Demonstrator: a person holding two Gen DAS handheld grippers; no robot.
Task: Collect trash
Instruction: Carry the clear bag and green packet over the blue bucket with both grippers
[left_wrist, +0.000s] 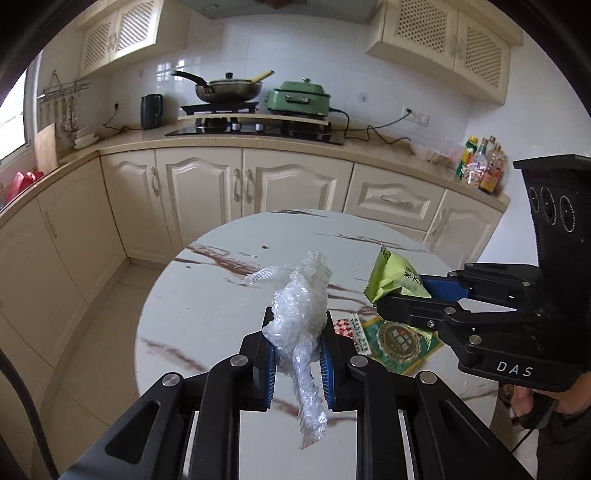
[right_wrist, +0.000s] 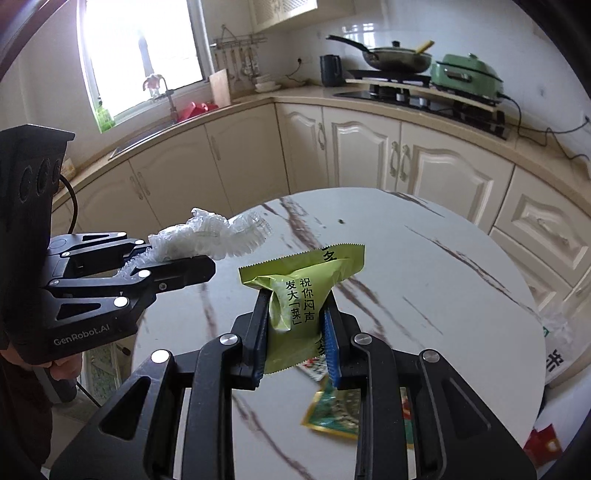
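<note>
My left gripper (left_wrist: 297, 332) is shut on a crumpled clear plastic wrapper (left_wrist: 301, 314) and holds it above the round marble table (left_wrist: 207, 302). It also shows in the right wrist view (right_wrist: 207, 258) with the clear wrapper (right_wrist: 210, 238). My right gripper (right_wrist: 295, 306) is shut on a light green snack packet (right_wrist: 299, 295), held above the table (right_wrist: 424, 288). In the left wrist view the right gripper (left_wrist: 399, 295) holds the green packet (left_wrist: 391, 277). A green-yellow wrapper (left_wrist: 402, 341) and a red-white checked wrapper (left_wrist: 349, 328) lie flat on the table under the right gripper.
Cream kitchen cabinets (left_wrist: 207, 192) and a counter with a stove, wok (left_wrist: 225, 88) and green cooker (left_wrist: 299, 98) run behind the table. Bottles (left_wrist: 480, 168) stand at the counter's right end. A white bag (right_wrist: 557, 339) sits beyond the table's right edge.
</note>
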